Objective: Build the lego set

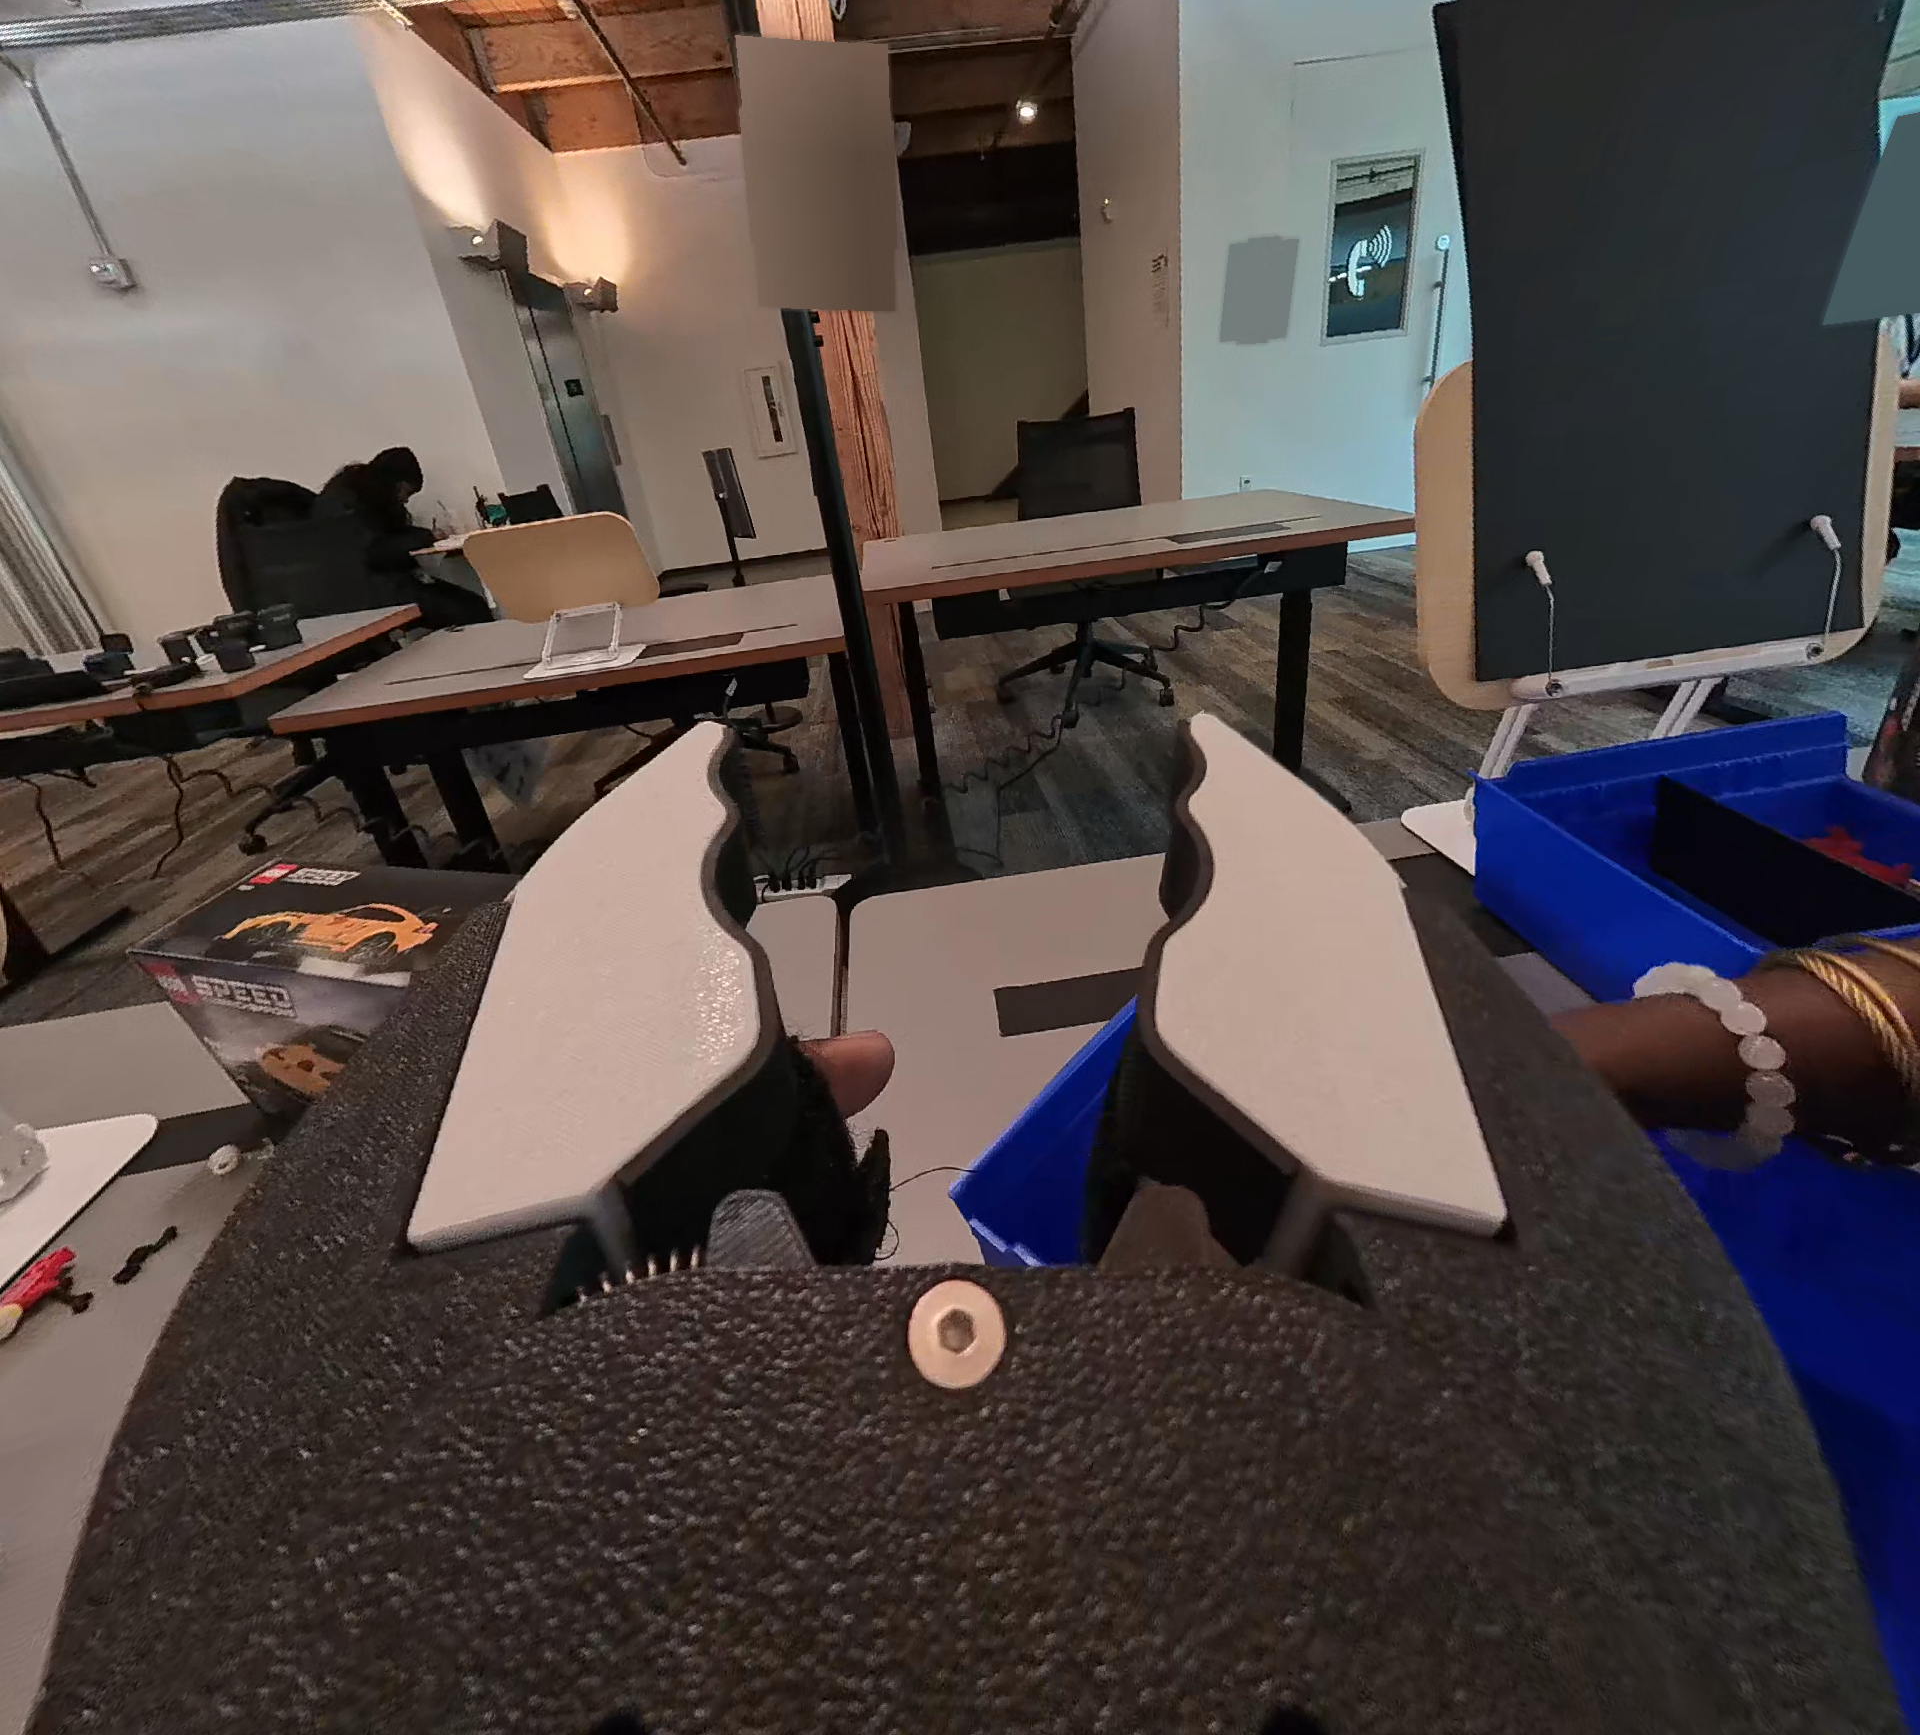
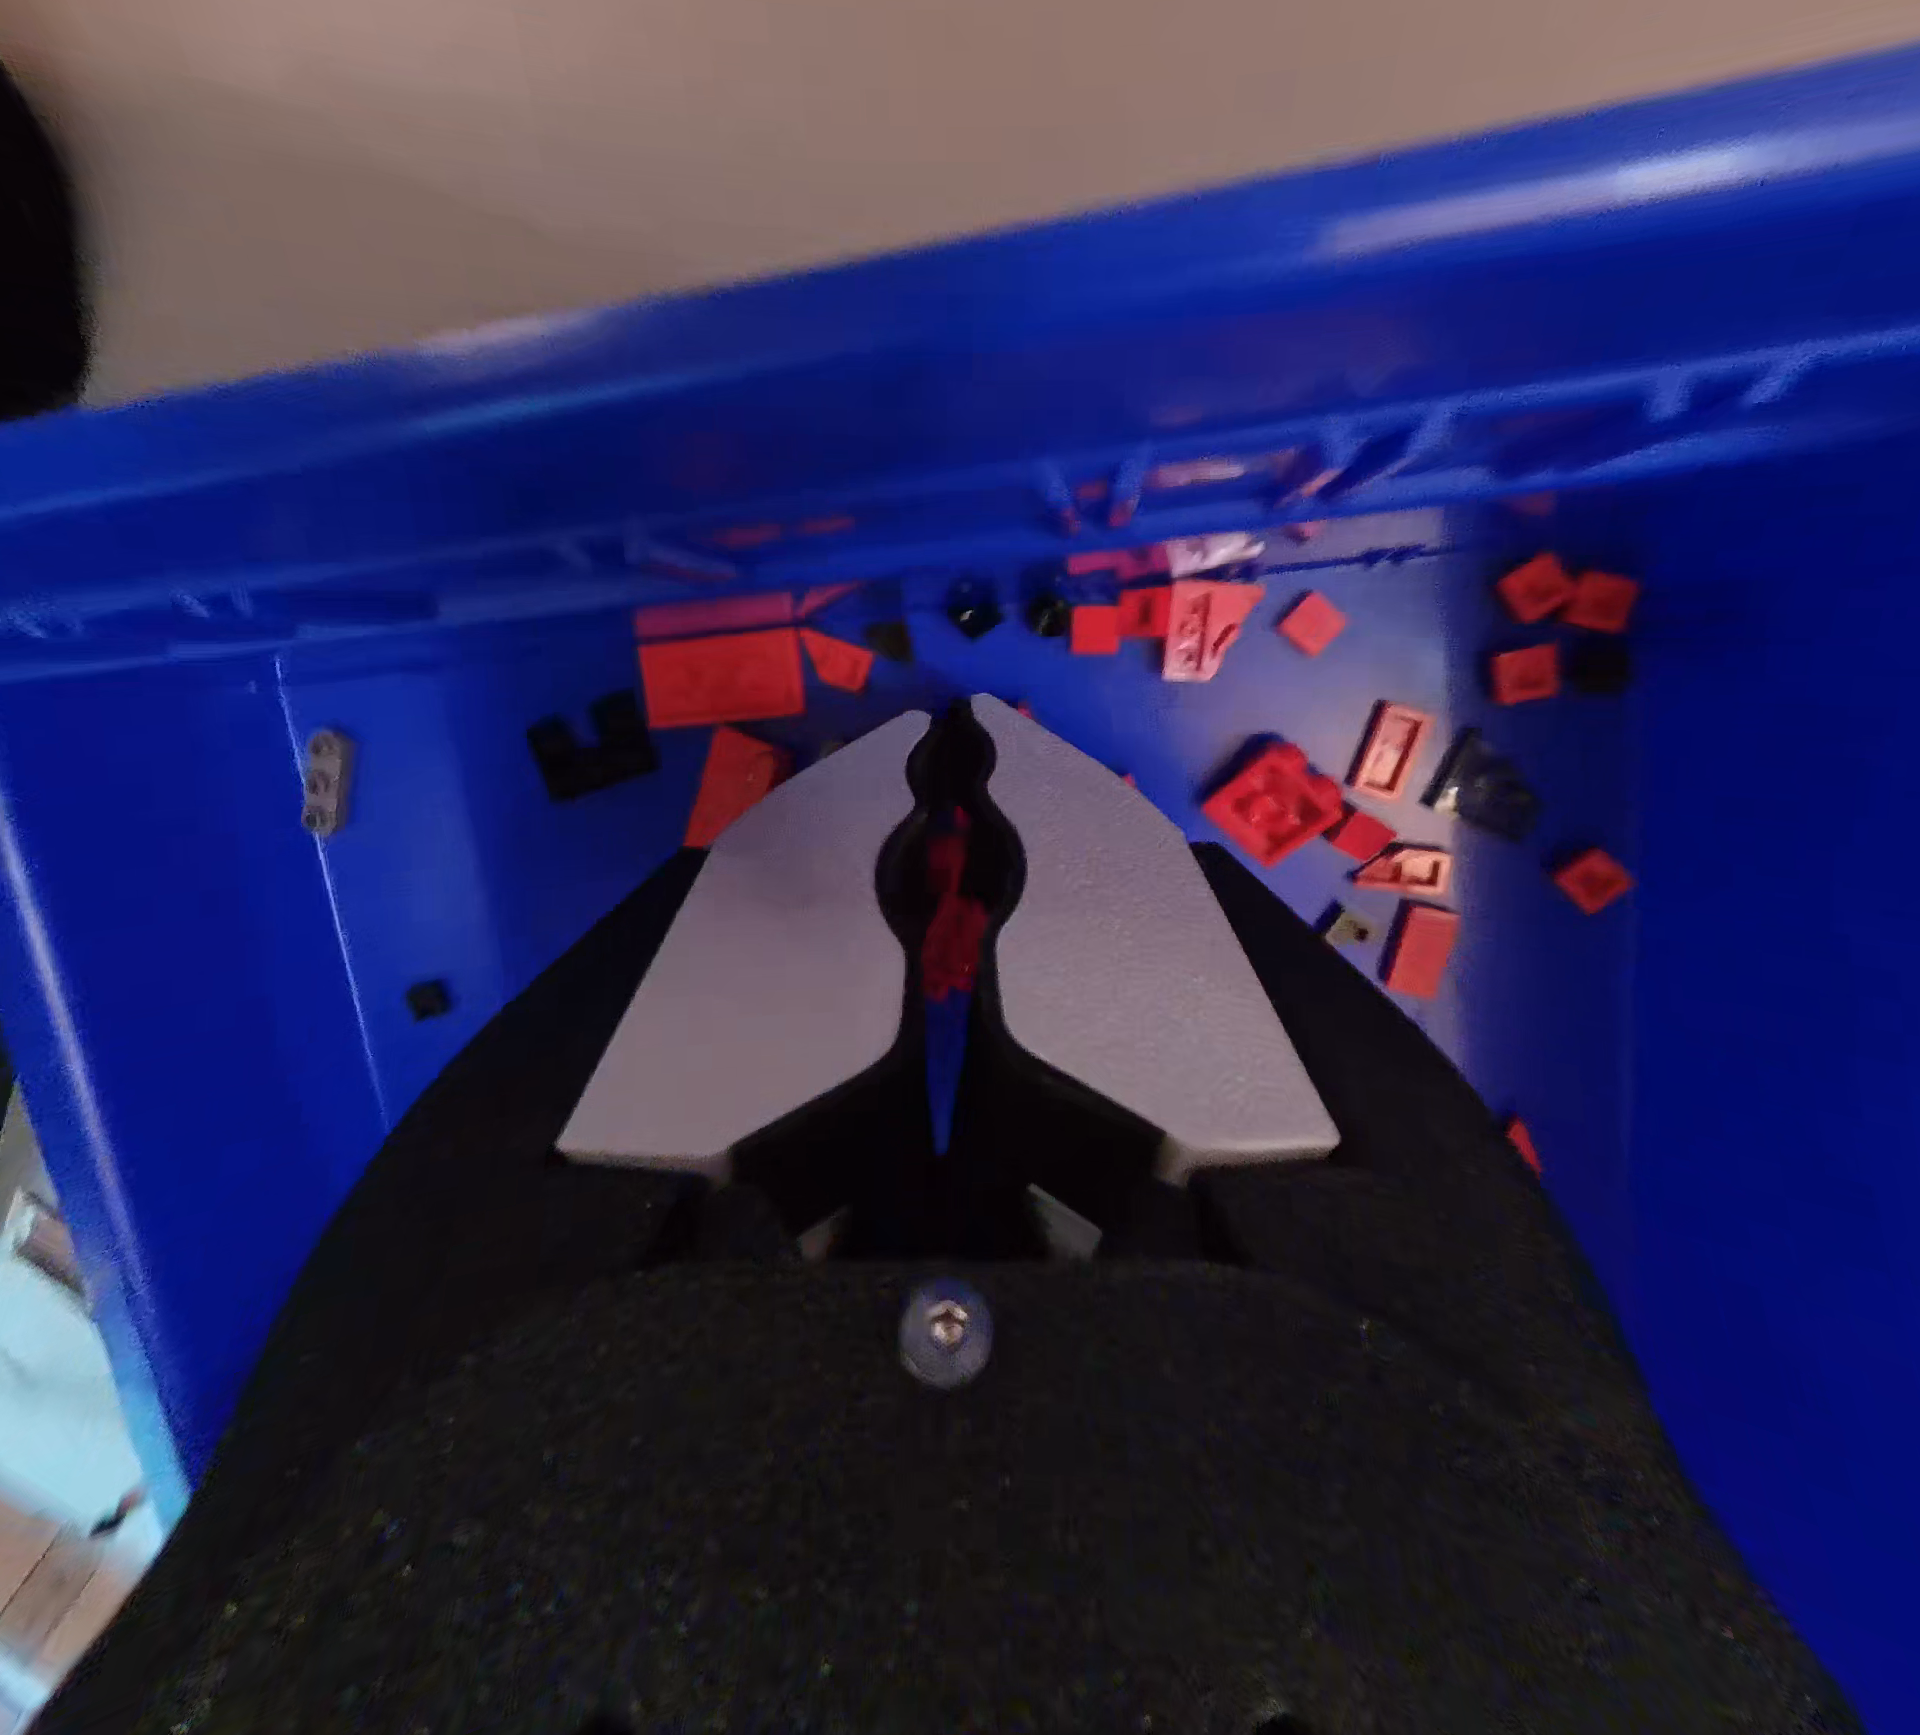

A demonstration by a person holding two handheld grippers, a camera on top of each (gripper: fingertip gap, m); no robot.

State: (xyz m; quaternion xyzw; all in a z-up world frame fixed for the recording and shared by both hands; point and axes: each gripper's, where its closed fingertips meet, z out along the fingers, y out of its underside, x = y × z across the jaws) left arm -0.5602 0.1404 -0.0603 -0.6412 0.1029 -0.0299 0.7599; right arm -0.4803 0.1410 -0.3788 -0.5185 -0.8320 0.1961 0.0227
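My right gripper [image 2: 956, 714] is down inside a blue bin [image 2: 935, 397], with its fingertips together, shut. Red shows through the slit between its fingers [image 2: 1101, 864]; I cannot tell whether it is a gripped piece or pieces on the bin floor. Several red plates [image 2: 717, 667], a red brick [image 2: 1273, 797] and a black piece [image 2: 592, 745] lie loose around the tips. My left gripper [image 1: 956, 740] is held above the table, open, with nothing between its fingers. The near corner of a blue bin [image 1: 1039, 1166] lies below it.
A lego set box [image 1: 281, 968] stands at the left on the table. A second blue bin [image 1: 1621, 854] with a black divider is at the right, behind a person's arm with bracelets [image 1: 1714, 1062]. A dark board on a stand [image 1: 1662, 314] rises behind it. A small grey piece [image 2: 327, 776] lies by the bin's left wall. My hands' fingertips stand some 30 centimetres from each other. The left gripper is farther from the red brick [image 2: 1273, 797], some 30 centimetres, than the right, some 5 centimetres.
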